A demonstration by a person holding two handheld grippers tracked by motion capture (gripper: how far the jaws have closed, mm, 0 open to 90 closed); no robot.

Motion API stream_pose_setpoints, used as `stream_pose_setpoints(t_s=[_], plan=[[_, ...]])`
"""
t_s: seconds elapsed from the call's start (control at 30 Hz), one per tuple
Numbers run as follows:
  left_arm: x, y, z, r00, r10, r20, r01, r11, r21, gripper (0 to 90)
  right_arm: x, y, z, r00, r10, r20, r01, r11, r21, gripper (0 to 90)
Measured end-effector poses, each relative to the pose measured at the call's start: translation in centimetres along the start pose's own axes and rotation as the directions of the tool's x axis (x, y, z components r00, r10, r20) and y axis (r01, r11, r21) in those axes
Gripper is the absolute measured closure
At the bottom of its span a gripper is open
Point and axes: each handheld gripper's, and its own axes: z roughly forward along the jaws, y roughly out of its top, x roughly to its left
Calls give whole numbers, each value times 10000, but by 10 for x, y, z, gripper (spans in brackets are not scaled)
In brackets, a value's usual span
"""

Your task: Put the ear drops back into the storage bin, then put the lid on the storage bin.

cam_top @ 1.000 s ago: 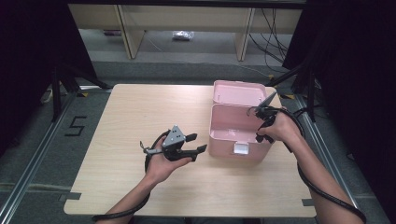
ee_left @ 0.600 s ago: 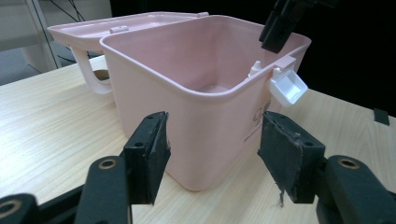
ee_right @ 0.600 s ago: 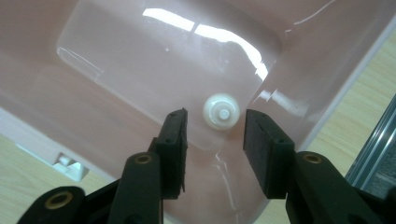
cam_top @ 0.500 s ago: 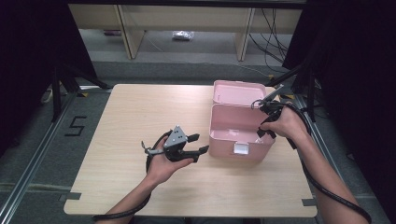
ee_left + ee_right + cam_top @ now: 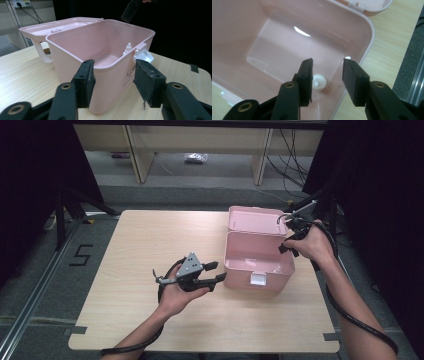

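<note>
Pink plastic box (image 5: 257, 262) sits at about 3 o'clock on the worktop (image 5: 135, 245), lid (image 5: 255, 218) flipped back behind it. Nearest to the person, the left claw (image 5: 213, 272) hangs released just off the box's left wall, jaws spread and holding nothing; in the left gripper view the box's near corner sits right between them, not touched.

Farther out at 2 o'clock, the right claw (image 5: 327, 72) has crept from the box's right rim to a spot above the right end of the open box over the last second, and it's pointing down into it. Jaws apart, nothing between them yet. Straight below, in the right gripper view, a small white dropper bottle (image 5: 319, 82) stands upright on the box floor, tucked against the right-hand wall.

Looks like the person is lining up to pluck that bottle out. The tight corner could make the grab fiddly.
</note>
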Motion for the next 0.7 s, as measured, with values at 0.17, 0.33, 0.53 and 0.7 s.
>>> stream_pose_setpoints(t_s=[0.17,0.33,0.53,0.7], plan=[[-1,1,-1,9999,67,111,-66,10000,-41,573,-5,3,-2,9999,-77,76,81,9987,-511,614],[-3,1,-2,9998,120,142,-119,9999,-60,611,-4,2,-1,9999,-149,0,148,9975,-684,614],[-5,2,-4,9994,128,327,-126,9999,-67,689,-7,6,-4,9999,37,157,-20,9939,-1100,614],[-7,3,-4,9990,35,448,-35,10000,-5,764,-13,11,-5,9999,9,114,6,9913,-1314,623]])
